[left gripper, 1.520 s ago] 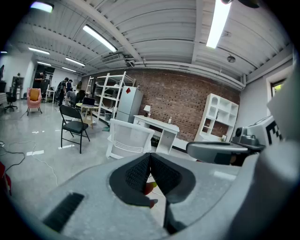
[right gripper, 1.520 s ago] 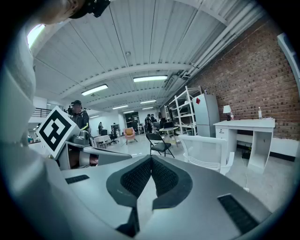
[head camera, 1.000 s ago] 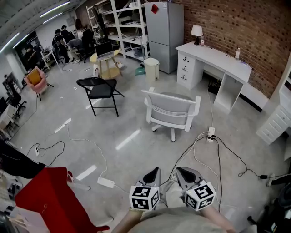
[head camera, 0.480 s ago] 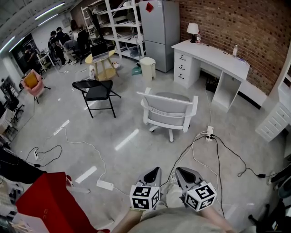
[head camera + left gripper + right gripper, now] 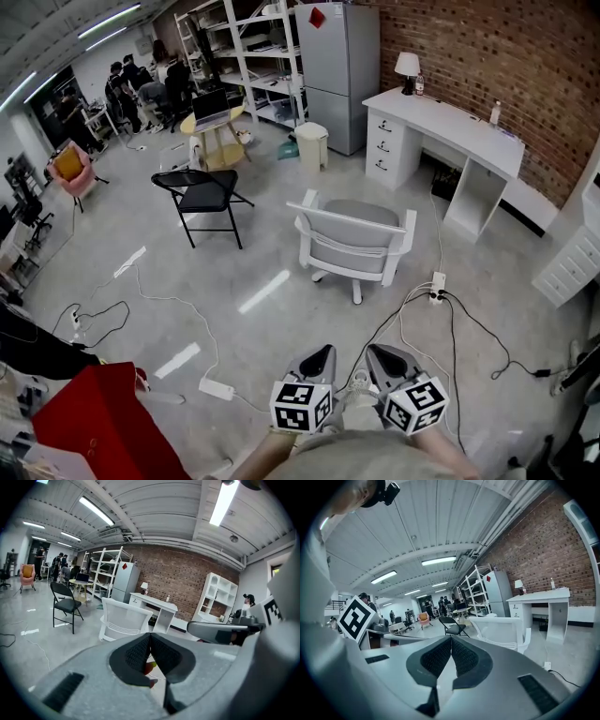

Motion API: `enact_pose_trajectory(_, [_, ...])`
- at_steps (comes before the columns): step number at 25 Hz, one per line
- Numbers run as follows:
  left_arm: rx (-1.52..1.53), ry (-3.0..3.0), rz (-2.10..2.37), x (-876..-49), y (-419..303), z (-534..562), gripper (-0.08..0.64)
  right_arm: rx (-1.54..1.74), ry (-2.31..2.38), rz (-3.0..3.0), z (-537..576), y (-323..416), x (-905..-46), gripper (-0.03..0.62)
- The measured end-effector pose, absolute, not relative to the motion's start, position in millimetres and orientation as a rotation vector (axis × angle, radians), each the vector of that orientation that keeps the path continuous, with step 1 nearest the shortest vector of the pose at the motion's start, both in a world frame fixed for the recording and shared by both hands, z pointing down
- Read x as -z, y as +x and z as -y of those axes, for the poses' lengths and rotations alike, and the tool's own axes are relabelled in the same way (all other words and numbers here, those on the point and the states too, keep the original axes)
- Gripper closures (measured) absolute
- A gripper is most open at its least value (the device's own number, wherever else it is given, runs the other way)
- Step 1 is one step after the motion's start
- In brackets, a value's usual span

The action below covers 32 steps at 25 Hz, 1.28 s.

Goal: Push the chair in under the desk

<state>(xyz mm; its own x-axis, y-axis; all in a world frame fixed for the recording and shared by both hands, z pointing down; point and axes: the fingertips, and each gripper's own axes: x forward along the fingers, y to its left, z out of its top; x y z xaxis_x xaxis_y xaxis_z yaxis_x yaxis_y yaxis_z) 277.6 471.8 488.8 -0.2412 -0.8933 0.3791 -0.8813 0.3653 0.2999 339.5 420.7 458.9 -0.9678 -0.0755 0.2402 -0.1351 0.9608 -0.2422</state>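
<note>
Left gripper [image 5: 322,352] and right gripper [image 5: 374,352] have neared the chair [image 5: 352,246], well ahead of clenched empty jaws

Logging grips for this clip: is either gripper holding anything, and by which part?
Nothing is held. The left gripper and right gripper are shut and empty, apart from the white chair.

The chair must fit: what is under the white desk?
Under the desk, an open recess between drawers and a side panel, with something dark at the back. The top hides the rest.

Grey floor [image 5: 300,328] bears a white chair [image 5: 352,246], black folding chair [image 5: 204,187] and desk [image 5: 450,127]; cables [image 5: 454,323] trail across it.
</note>
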Motion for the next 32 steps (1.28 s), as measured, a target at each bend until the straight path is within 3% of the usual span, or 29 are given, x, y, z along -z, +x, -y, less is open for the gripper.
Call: enact_pose_trajectory(32, [0.029,1.434,2.212,-481.9,163.2,-343.4,0.549,-0.293,0.07,2.883,-275.8,224.8,-448.6,0.583])
